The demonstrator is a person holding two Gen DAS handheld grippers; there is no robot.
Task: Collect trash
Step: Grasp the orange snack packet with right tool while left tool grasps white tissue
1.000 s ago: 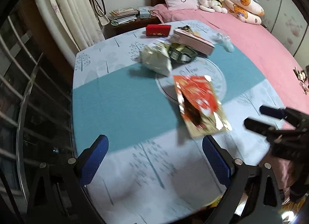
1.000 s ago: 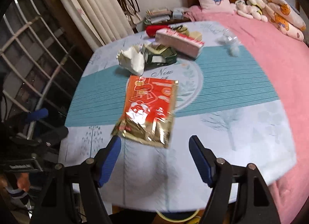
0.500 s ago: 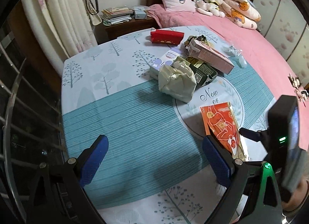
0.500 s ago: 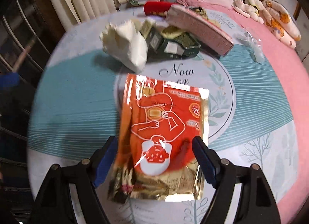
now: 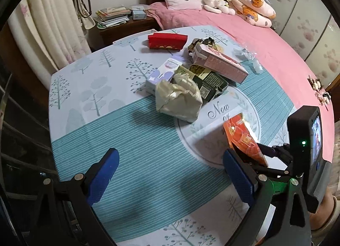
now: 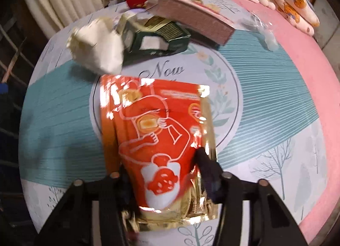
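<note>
We are clamping the orange-and-gold foil pouch (image 6: pixel 161 139) by its near end in our right gripper (image 6: pixel 161 173) — it is tilting up off the tablecloth (image 5: pixel 148 150), over the round "Now" print. Our left gripper (image 5: pixel 170 173) is hovering with its fingers wide apart, gripping nothing. Farther off, a crumpled cream bag (image 5: pixel 178 101), a dark green box (image 5: pixel 210 82) and a pink box (image 5: pixel 221 65) are lying heaped together.

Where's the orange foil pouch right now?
The orange foil pouch sits between the right hand-held gripper fingers, lifted over the tablecloth's round "Now" print, near the crumpled cream bag.
</note>
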